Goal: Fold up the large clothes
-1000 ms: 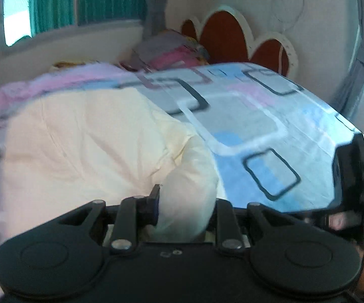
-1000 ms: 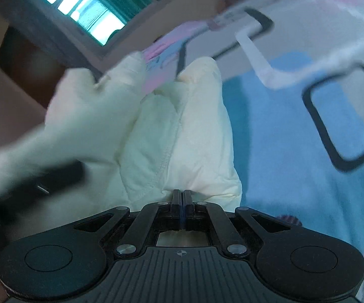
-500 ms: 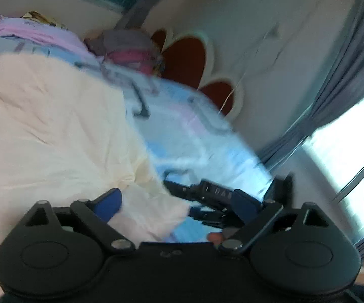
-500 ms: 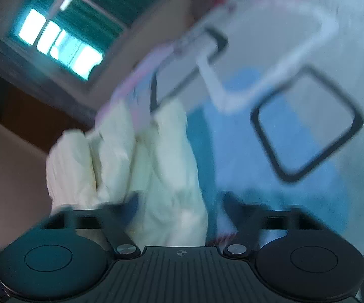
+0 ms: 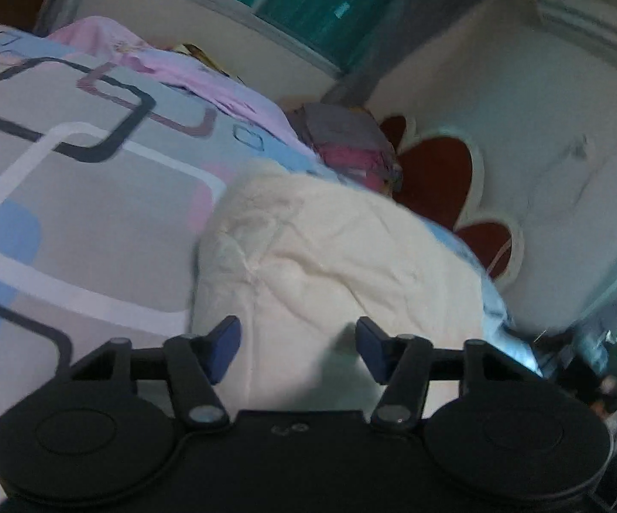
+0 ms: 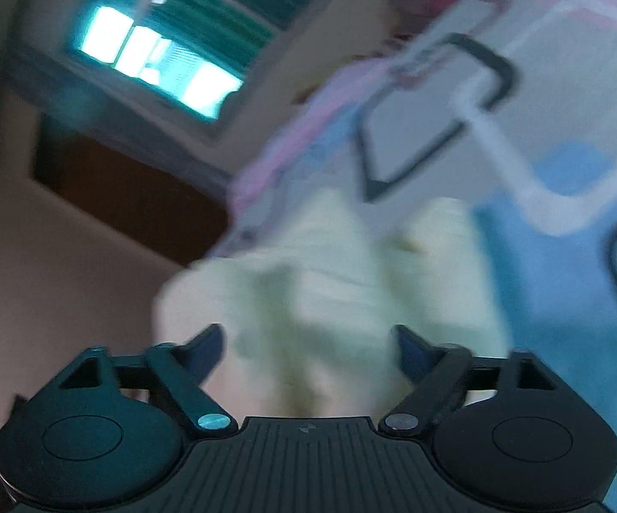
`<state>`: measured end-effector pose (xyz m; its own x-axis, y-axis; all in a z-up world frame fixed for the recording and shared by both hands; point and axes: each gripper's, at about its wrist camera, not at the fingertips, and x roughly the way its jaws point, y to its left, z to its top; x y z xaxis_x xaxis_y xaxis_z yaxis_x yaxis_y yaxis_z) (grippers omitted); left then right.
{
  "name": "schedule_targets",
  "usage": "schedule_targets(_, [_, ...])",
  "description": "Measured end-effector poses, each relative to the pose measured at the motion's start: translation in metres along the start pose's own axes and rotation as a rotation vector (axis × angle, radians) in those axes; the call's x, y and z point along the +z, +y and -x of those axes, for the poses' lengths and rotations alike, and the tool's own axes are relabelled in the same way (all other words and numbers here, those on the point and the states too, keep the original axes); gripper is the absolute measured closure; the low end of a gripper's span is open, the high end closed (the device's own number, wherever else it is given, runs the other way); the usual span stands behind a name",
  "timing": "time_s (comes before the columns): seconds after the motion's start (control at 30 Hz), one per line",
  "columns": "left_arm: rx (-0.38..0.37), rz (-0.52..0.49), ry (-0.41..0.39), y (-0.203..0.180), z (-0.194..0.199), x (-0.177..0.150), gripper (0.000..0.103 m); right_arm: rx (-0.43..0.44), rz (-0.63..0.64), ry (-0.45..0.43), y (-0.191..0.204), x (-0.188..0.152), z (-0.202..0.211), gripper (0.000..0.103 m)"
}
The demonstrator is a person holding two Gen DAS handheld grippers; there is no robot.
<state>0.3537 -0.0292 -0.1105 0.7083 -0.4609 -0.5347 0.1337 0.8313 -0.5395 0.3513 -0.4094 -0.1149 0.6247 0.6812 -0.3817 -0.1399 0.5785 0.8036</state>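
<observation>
A cream padded garment (image 5: 329, 265) lies folded in a lump on the patterned bed sheet (image 5: 94, 196). My left gripper (image 5: 297, 344) hovers just in front of its near edge. Its jaws are closing, with cream fabric showing through the gap, and neither blue pad presses on it. In the right wrist view the same garment (image 6: 329, 290) is blurred and bunched near the bed's edge. My right gripper (image 6: 310, 346) is above it with its jaws opening wide and nothing gripped. The right gripper also shows as a dark blur (image 5: 586, 367) at the far right of the left wrist view.
A pile of grey and pink bedding (image 5: 351, 145) sits by the red heart-shaped headboard (image 5: 436, 171). A pink blanket (image 5: 158, 64) lies along the far side under a window with green blinds (image 5: 308, 0). Beyond the bed's edge is a brown wall (image 6: 116, 184).
A second ago each gripper was shut on cream fabric. Both have let go and opened. The left one has swung sideways and rolled, the right one has lifted away.
</observation>
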Motion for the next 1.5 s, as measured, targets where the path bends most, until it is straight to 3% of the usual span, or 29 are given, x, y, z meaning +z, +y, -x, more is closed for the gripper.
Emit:
schedule_targets(0.1, [0.008,-0.044,0.011,-0.006,-0.011,0.002,0.048,-0.041,0.125,0.035,0.022,0.001,-0.016,0.007])
schedule_targets(0.2, [0.009,-0.068,0.01,-0.012,-0.007,0.006,0.048,-0.173,0.256,0.05,0.038,-0.005,-0.032,0.008])
schedule_targets(0.23, [0.015,-0.085,0.009,-0.014,-0.006,0.005,0.048,-0.232,0.297,0.067,0.04,-0.009,-0.038,0.027])
schedule_targets(0.27, [0.019,-0.102,0.01,-0.013,-0.005,0.006,0.048,-0.258,0.327,0.079,0.041,-0.013,-0.042,0.038])
schedule_targets(0.33, [0.028,-0.143,0.007,-0.021,-0.007,0.007,0.048,-0.238,0.358,0.067,0.042,-0.021,-0.04,0.077])
schedule_targets(0.43, [0.03,-0.199,-0.007,-0.033,-0.007,0.006,0.048,-0.202,0.434,-0.03,0.052,-0.035,-0.02,0.087])
schedule_targets(0.6, [0.03,-0.315,-0.025,-0.057,-0.013,0.004,0.048,-0.174,0.552,-0.166,0.052,-0.064,0.01,0.09])
schedule_targets(0.7, [0.028,-0.418,-0.005,-0.082,-0.024,-0.002,0.048,-0.191,0.469,-0.188,0.03,-0.074,0.015,0.09])
schedule_targets(0.9, [0.115,-0.536,0.11,-0.107,-0.07,-0.02,0.046,-0.26,0.257,-0.105,-0.032,-0.074,0.0,0.086])
schedule_targets(1.0, [0.161,-0.525,0.154,-0.102,-0.092,-0.022,0.046,-0.268,0.208,-0.065,-0.046,-0.071,-0.01,0.085])
schedule_targets(1.17, [0.149,-0.52,0.188,-0.101,-0.09,-0.018,0.048,-0.264,0.148,-0.011,-0.055,-0.05,-0.003,0.08])
schedule_targets(1.23, [0.111,-0.477,0.125,-0.096,-0.063,-0.008,0.047,-0.347,0.206,-0.072,-0.037,-0.046,0.02,0.044])
schedule_targets(1.3, [0.126,-0.452,0.008,-0.085,-0.034,0.001,0.043,-0.358,0.302,-0.142,-0.015,-0.041,0.043,0.042])
schedule_targets(1.37, [0.159,-0.416,-0.063,-0.07,-0.022,0.012,0.043,-0.348,0.359,-0.133,0.004,-0.031,0.045,0.043])
schedule_targets(1.43, [0.166,-0.339,-0.068,-0.051,-0.026,0.029,0.044,-0.314,0.457,-0.112,0.031,-0.024,0.029,0.055])
schedule_targets(1.5, [0.151,-0.297,-0.07,-0.044,-0.035,0.041,0.045,-0.316,0.538,-0.061,0.054,-0.021,0.004,0.058])
